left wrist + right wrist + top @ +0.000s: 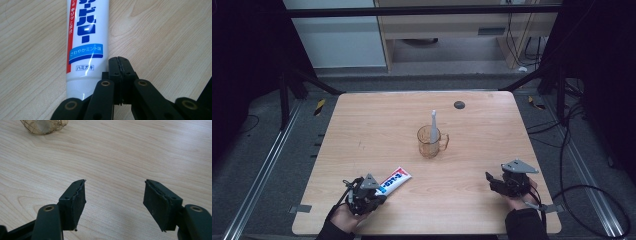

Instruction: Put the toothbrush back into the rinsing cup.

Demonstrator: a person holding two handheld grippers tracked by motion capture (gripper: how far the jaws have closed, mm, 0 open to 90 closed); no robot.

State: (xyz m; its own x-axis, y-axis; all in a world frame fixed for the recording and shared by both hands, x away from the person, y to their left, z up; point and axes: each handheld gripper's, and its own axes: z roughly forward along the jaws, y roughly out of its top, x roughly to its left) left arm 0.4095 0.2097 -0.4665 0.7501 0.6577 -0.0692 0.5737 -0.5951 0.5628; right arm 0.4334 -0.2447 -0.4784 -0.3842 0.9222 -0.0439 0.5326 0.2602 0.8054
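Pale wood, the table (362, 130) carries three things. Near its middle, a little toward the far edge, stands an amber glass mug (430, 141) with its handle to the right, and a white toothbrush (433, 126) stands upright in it. Toward the near edge, left of centre, lies a white toothpaste tube (394, 180) with blue lettering and a red stripe, flat on the wood and running diagonally, its cap end toward the near left corner.

The left tool (374, 196) sits at that cap end. In the left gripper view its jaws are pressed together with nothing between them, and the toothpaste tube (86, 42) lies just beside them, its ribbed cap next to the closed tips; whether they touch the cap I cannot tell. The right tool (115, 205) rests near the near right corner with its jaws wide apart over bare wood, holding nothing, well apart from the mug.

As I judge it, the step in hand is the approach to the tube, before any grasp. The next move calls for the left tool to spread its jaws, shift sideways so the tube's body sits between the pads, and then close across its width. The mug looks like the tube's likely destination, though that is a guess.
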